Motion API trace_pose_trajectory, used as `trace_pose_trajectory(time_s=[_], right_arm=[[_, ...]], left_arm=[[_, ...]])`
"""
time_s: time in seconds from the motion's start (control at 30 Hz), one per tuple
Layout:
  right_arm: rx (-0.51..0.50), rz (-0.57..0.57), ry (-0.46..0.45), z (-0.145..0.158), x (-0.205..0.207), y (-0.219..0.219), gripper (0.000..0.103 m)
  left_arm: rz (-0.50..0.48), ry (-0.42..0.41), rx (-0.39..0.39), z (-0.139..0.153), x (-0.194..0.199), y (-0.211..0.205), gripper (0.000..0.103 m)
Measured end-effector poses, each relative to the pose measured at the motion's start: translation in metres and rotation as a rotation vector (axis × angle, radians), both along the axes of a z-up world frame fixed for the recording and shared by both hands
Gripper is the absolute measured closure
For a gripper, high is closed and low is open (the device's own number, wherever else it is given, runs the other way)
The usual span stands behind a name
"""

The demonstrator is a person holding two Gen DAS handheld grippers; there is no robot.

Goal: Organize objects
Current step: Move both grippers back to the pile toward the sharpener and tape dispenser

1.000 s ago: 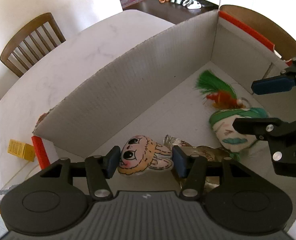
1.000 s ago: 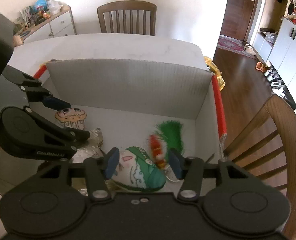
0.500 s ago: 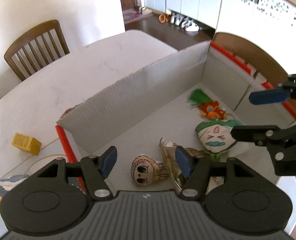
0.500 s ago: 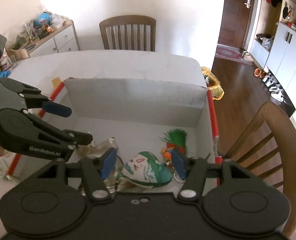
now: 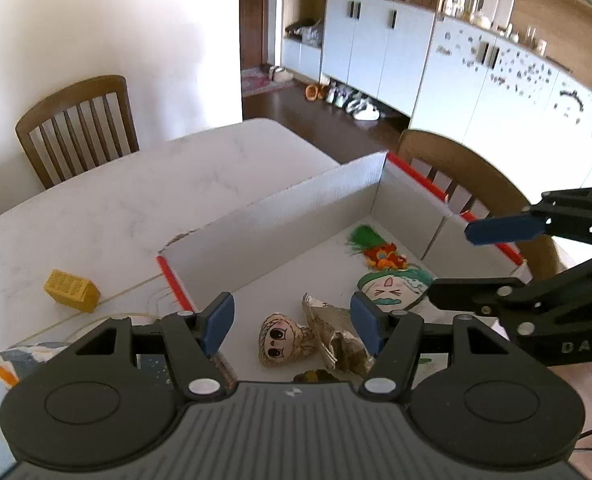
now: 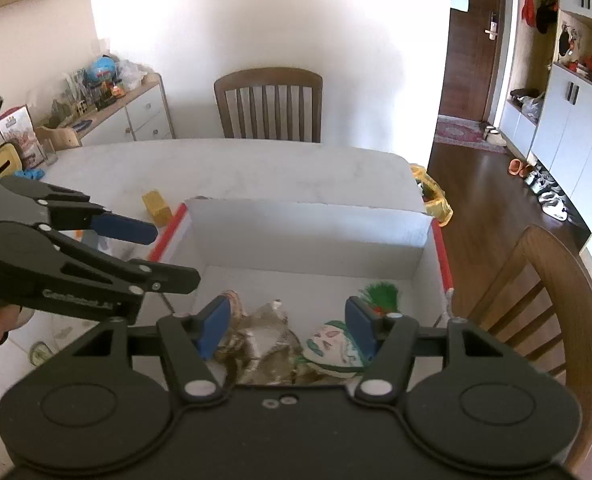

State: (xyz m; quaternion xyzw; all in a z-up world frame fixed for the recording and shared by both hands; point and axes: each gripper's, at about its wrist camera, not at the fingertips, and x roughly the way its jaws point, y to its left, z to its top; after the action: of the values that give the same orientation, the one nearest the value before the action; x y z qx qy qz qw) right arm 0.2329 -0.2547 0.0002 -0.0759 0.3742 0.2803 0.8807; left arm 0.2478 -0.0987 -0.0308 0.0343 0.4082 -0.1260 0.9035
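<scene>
A shallow white corrugated cardboard box (image 5: 296, 216) with red tape along its edges sits on a pale marbled table (image 5: 115, 200) and holds the things being sorted. On its floor lie a flat, soft, rounded doll face with big drawn eyes (image 5: 281, 340), a crumpled shiny foil wrapper (image 5: 334, 334) touching it, a plump cloth face with a green cap (image 5: 394, 284), and a tufted green-and-orange feathery toy (image 5: 376, 246) near the far corner. The left gripper (image 5: 291, 322) hangs above the doll face and wrapper, its blue-padded jaws apart with nothing between the pads; they have just been opening. The right gripper (image 6: 287, 326) hangs over the wrapper and cloth face, jaws likewise apart, empty, just opened wider. A small yellow carton (image 5: 71, 290) lies on the table outside the box. Wooden slat-back chairs (image 6: 269, 104) stand around the table.
</scene>
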Motion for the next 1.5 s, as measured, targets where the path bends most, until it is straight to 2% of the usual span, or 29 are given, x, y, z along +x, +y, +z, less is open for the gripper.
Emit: trace_pose_trajectory(time_s=[0.27, 0.33, 0.57, 0.73, 1.07, 1.2, 1.5], right_arm=[[0.029, -0.009, -0.034, 0.015, -0.025, 0.021, 0.035], [0.037, -0.011, -0.047, 0.018, -0.032, 0.028, 0.032], [0.064, -0.023, -0.058, 0.022, -0.054, 0.05, 0.024], [0.082, -0.024, -0.057, 0.023, -0.069, 0.067, 0.016], [0.102, -0.023, -0.054, 0.018, -0.097, 0.108, 0.005], [0.086, -0.01, -0.051, 0.013, -0.107, 0.126, 0.004], [0.019, 0.056, -0.01, -0.013, -0.127, 0.171, 0.005]], left_arm=[[0.003, -0.055, -0.042, 0.021, -0.034, 0.03, 0.039], [0.007, -0.065, -0.051, 0.025, -0.042, 0.039, 0.035], [0.017, -0.091, -0.074, 0.031, -0.068, 0.07, 0.032], [0.031, -0.107, -0.085, 0.033, -0.085, 0.093, 0.024], [0.055, -0.113, -0.101, 0.027, -0.108, 0.139, 0.015], [0.066, -0.103, -0.113, 0.021, -0.115, 0.16, 0.0], [0.107, -0.065, -0.123, -0.004, -0.124, 0.206, 0.0]])
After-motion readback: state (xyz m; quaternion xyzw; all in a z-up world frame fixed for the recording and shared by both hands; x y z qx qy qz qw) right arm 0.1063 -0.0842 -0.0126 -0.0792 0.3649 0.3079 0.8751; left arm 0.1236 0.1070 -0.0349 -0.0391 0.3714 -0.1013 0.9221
